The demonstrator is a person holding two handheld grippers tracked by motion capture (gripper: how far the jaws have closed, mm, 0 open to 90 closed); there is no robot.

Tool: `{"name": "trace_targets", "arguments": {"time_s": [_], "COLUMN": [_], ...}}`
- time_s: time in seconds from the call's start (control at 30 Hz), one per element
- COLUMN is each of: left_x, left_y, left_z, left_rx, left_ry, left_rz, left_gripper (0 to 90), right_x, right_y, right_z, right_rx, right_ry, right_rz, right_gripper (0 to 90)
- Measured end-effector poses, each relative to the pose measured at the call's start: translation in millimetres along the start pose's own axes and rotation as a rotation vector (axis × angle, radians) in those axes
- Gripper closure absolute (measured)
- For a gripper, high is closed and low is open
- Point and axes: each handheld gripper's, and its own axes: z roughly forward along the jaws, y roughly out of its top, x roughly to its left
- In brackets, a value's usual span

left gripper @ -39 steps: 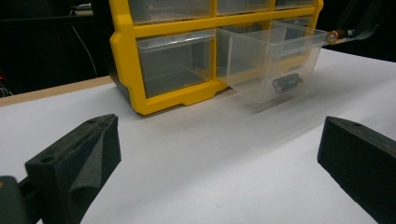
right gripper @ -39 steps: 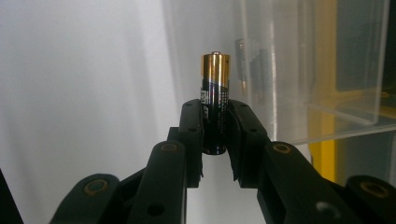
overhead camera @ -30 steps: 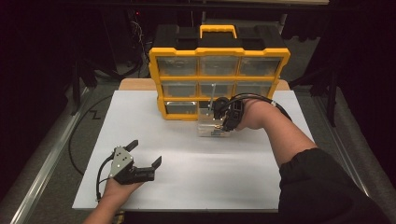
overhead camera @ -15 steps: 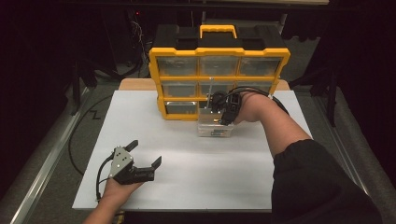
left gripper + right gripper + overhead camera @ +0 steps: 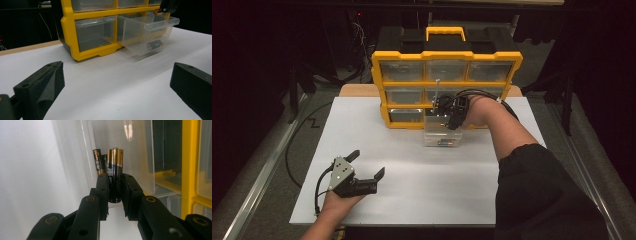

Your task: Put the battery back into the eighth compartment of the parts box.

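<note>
While the left tongs [image 5: 362, 167] rest at the lower left of the high view with jaws wide apart and nothing between them, the right tongs [image 5: 447, 112] at centre are clamped on a battery [image 5: 115, 175], held over the clear drawer [image 5: 443, 136] pulled out of the yellow organizer [image 5: 447, 57] on the counter [image 5: 422, 190].
</note>
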Motion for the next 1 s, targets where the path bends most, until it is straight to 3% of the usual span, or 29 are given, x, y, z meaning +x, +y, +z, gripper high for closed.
{"name": "trace_targets", "arguments": {"time_s": [0.8,0.9,1.0], "left_x": [-0.2,-0.1,0.1], "left_y": [0.1,0.2,0.0], "left_z": [-0.1,-0.2,0.3], "left_rx": [-0.004,-0.007,-0.002], "left_ry": [0.001,0.001,0.000], "left_rz": [-0.002,-0.004,0.000], "left_gripper": [0.4,0.4,0.4], "right_x": [-5.7,-5.4,-2.3], "right_y": [0.6,-0.5,-4.1], "right_z": [6.8,4.6,1.4], "right_rx": [0.007,-0.003,0.006], "right_ry": [0.011,0.009,0.018], "right_rz": [0.012,0.038,0.041], "right_gripper": [78.2,61.3,54.2]}}
